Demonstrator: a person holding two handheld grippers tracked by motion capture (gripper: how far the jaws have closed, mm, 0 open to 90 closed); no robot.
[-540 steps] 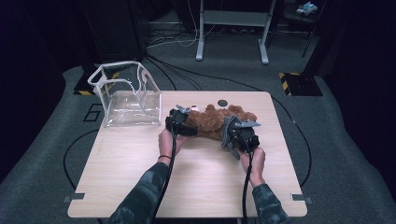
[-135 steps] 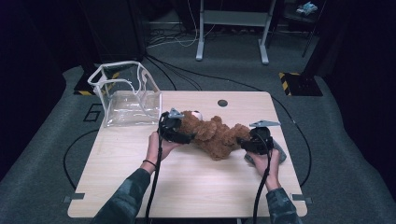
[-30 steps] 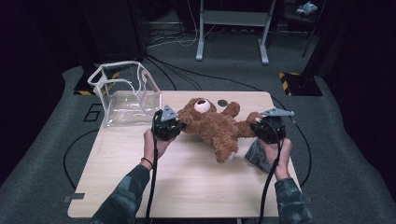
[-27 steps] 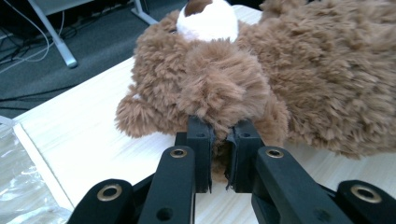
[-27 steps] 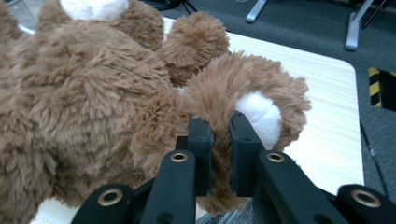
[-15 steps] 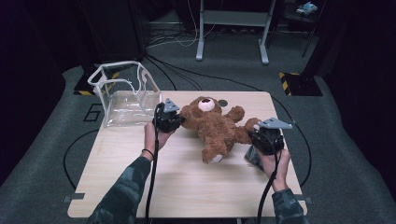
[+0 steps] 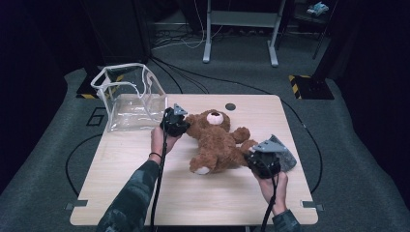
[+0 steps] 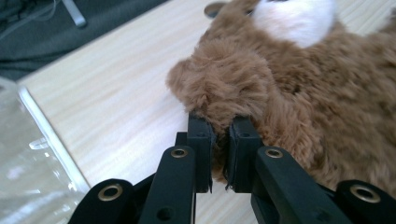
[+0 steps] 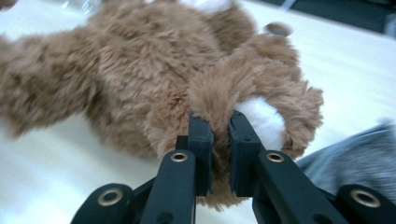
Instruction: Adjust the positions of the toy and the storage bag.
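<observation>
A brown teddy bear (image 7: 217,142) lies on its back across the wooden table (image 7: 145,193), head toward the far left. My left gripper (image 7: 180,124) is shut on a furry brown limb beside the bear's head. In the left gripper view the fur (image 8: 224,88) is pinched between the near-closed jaws of that gripper (image 8: 219,135). My right gripper (image 7: 252,158) is shut on the bear's leg at the near right. The right gripper view shows this gripper (image 9: 219,128) clamped on fur next to the white foot pad (image 9: 264,119).
A clear plastic bag (image 7: 128,104) with a white rim stands open at the table's far left corner. A grey soft item (image 7: 286,157) lies by my right hand. A dark round hole (image 7: 230,106) marks the far edge. Cables run over the floor behind.
My right hand has drawn the bear's leg toward the near edge and slightly left, swinging the body round. The left hand has barely shifted. Both grips are unchanged.
</observation>
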